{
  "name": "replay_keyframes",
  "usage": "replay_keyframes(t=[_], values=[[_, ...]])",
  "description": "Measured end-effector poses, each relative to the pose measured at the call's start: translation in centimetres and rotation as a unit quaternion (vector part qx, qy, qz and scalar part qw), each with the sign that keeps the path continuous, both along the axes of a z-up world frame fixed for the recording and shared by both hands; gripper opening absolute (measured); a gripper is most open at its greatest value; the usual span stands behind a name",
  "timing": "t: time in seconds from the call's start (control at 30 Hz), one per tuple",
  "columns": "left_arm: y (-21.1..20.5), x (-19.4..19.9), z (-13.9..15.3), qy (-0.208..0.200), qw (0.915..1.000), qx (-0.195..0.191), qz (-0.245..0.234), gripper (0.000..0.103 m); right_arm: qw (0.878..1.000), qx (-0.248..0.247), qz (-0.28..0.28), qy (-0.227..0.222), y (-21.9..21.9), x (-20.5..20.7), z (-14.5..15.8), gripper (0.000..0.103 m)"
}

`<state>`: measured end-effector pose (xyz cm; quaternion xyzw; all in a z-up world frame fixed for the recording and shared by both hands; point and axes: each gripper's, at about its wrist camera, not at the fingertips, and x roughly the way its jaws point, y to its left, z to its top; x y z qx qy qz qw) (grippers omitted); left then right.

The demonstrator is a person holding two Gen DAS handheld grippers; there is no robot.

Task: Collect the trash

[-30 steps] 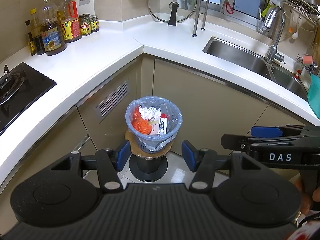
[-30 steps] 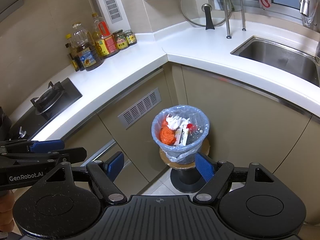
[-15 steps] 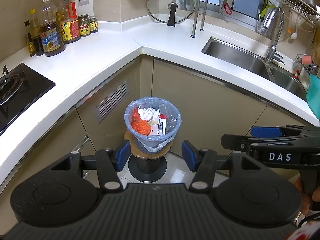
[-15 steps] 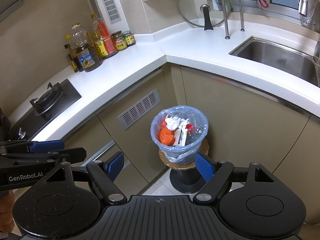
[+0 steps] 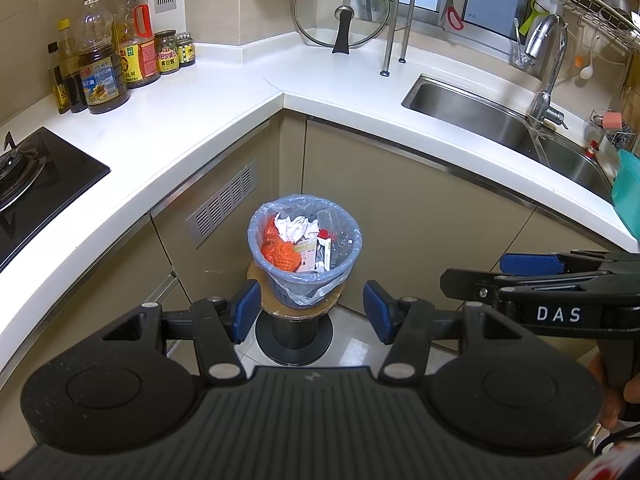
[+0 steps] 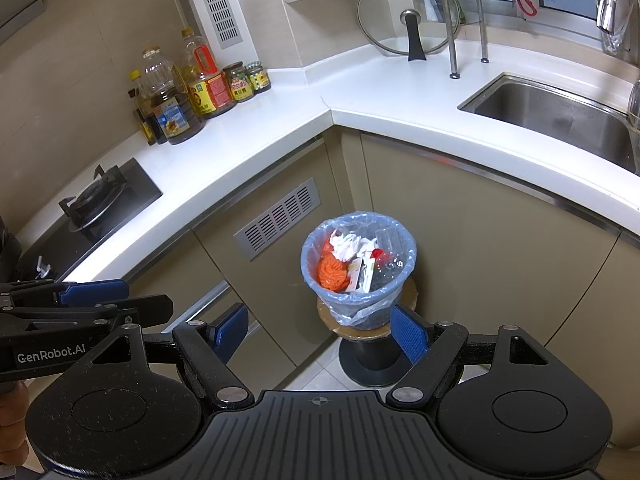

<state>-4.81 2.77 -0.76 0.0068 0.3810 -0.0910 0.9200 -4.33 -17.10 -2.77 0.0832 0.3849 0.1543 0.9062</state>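
A corner kitchen with a white counter (image 5: 208, 120) wraps round a small bin (image 5: 305, 249) lined with a blue bag (crumpled paper, an orange net and cartons inside), standing on a round stool (image 5: 295, 312) on the floor. The left gripper (image 5: 311, 312) and right gripper (image 6: 319, 334) both hang above it, jaws apart, grasping nothing
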Motion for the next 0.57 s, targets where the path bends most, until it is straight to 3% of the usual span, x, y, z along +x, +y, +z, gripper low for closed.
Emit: replay_keyframes(t=[0.4,0.57], values=[[0.39,0.55,0.17,-0.004,0.9999,-0.005,-0.008,0.054,1.0,-0.001,-0.005,0.0,-0.34,0.32,0.27,0.078],[0.77,0.91,0.12,-0.002,0.9999,-0.007,-0.009,0.059,1.0,-0.002,-0.008,0.0,-0.07,0.64,0.36,0.078]])
